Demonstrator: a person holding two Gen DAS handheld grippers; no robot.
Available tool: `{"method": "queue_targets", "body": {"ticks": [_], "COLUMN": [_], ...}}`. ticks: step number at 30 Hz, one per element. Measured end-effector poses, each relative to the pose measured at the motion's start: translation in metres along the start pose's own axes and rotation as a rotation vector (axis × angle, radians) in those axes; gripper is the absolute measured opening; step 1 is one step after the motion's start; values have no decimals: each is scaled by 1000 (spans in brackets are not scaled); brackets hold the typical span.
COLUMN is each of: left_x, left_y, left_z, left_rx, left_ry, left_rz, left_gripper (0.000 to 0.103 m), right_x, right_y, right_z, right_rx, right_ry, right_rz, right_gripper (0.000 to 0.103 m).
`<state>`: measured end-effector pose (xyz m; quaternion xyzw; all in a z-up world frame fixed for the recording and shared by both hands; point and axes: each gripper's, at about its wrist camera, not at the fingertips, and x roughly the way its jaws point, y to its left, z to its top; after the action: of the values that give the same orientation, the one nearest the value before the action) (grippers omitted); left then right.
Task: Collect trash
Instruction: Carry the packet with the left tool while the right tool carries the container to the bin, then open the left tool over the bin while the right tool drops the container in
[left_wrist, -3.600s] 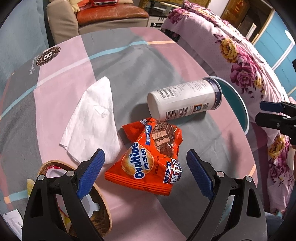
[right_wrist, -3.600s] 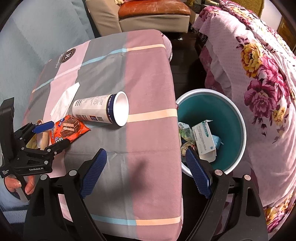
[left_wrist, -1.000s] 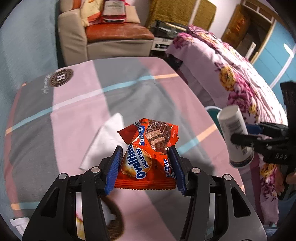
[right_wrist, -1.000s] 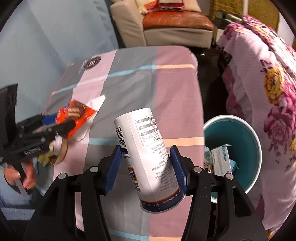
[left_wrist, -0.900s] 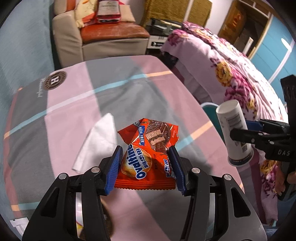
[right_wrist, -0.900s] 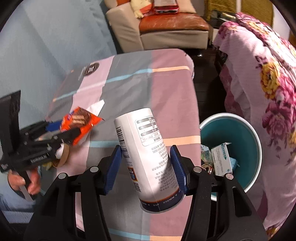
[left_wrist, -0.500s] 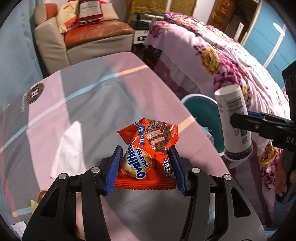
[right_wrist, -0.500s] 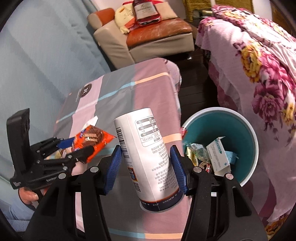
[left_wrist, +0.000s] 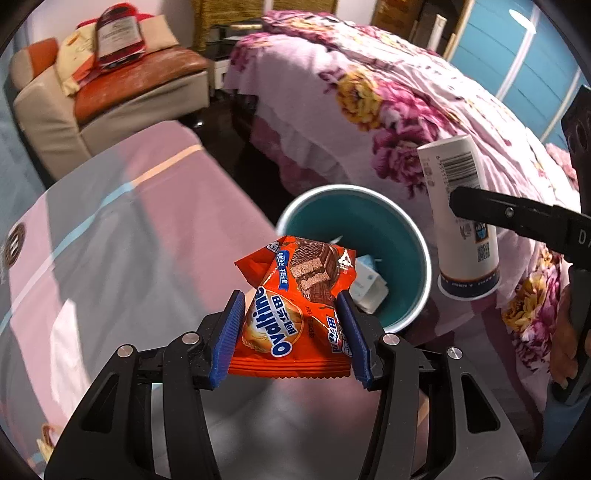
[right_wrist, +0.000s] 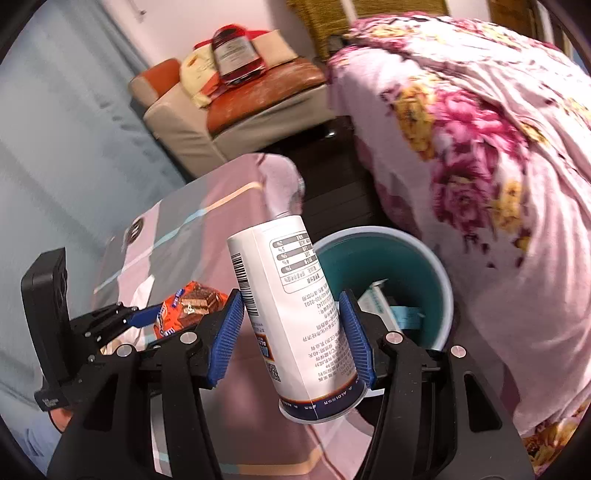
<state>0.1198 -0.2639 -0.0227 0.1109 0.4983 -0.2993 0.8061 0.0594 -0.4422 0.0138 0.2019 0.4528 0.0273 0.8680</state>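
My left gripper is shut on an orange Ovaltine snack wrapper, held in the air just short of the teal trash bin that stands on the floor beside the table. My right gripper is shut on a white paper cup, held mouth down over the table's corner, with the bin just beyond it. In the left wrist view the cup hangs right of the bin. Seen from the right wrist, the wrapper sits at the left in the other gripper.
The table wears a pink and grey striped cloth. A floral pink bedspread rises right behind the bin. A boxy seat with bags stands at the back. The bin holds a carton and other trash. A white napkin lies on the table.
Both grippers have swung from over the table toward the bin, carrying the wrapper and the cup. The bin now fills the middle of both views. Neither grip has changed.
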Motion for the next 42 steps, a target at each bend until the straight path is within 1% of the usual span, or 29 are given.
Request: {"method": "queue_targets", "body": {"ticks": [5,10,22,24,25,26,28,31,33,35,42], "left_x": [16,31,54,56,57,57,57,57,56,55,46], "left_y": [-18,-29,-41,-41,-41,-41,-40,-37,-33,-29,-12], "left_z": [13,22,32,33,33,33,33,33,32,30,22], "left_rx": [25,34,41,39,38,37,36,27,20,9,-15], "left_ry": [10,25,46,44,46,46,35,37,42,45,34], "left_rz": [-20,-35,-72,-67,-67,-63,-49,-48,-43,-37,-24], "left_gripper": [53,53,53,57,62,69,76,77,80,88,89], "right_x": [-3,-1,7,8,8,9,10,14,16,19,27], "right_y": [-25,-41,-59,-61,-61,-62,-62,-61,-60,-59,-51], "right_z": [4,5,9,10,10,10,10,11,11,11,12], "right_rx": [40,53,77,78,79,80,79,76,73,70,59], "right_ry": [-9,-3,11,12,13,15,19,28,32,35,53], "right_rz": [-30,-56,-96,-104,-106,-111,-115,-122,-125,-132,-147], "right_gripper": [51,51,51,51,51,51,51,51,51,51,51]}}
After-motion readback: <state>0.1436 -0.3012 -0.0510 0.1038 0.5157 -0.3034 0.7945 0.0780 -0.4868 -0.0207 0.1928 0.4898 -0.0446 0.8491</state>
